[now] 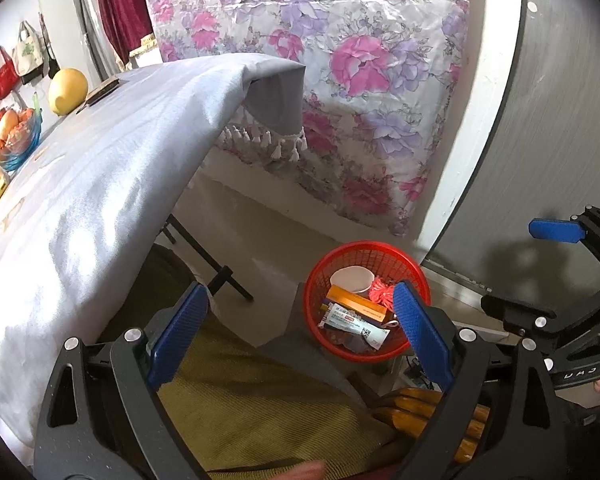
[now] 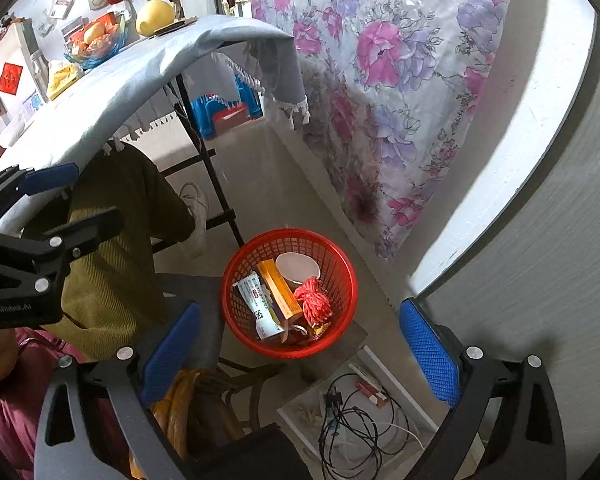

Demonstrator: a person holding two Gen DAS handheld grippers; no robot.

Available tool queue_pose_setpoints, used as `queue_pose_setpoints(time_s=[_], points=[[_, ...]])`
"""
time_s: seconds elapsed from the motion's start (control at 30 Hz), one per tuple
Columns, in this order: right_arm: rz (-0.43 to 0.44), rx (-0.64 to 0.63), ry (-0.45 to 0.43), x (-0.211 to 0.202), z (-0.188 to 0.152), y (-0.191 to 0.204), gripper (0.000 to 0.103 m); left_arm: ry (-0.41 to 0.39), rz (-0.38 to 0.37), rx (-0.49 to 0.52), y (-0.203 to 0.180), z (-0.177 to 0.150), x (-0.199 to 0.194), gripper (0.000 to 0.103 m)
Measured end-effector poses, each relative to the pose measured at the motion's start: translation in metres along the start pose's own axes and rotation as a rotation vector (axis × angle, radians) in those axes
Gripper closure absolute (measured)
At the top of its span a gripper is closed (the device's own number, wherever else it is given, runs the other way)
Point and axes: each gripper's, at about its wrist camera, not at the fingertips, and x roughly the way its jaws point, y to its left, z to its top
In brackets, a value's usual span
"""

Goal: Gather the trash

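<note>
Floor: red basket (image 2: 290, 292) full | right wrist only: cables (image 2: 352, 424)

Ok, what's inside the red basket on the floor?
Inside the red basket: a white paper cup, an orange box, a white printed packet and a red cord bundle. Whatever lies beneath them is covered.

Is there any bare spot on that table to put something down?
Yes: the grey tablecloth is bare along its near edge and corner. It is crowded by the wall, around the blue glass fruit bowl and yellow round fruit.
</note>
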Motion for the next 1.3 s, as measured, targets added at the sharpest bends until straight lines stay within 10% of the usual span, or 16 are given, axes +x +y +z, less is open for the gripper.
queue_pose_setpoints(time_s=[1.3], points=[[0.013,-0.004,0.027,0.0096,-0.0033,0.0038,0.006,0.025,-0.012,0.023,-0.0034,-0.0038,0.005,0.01]])
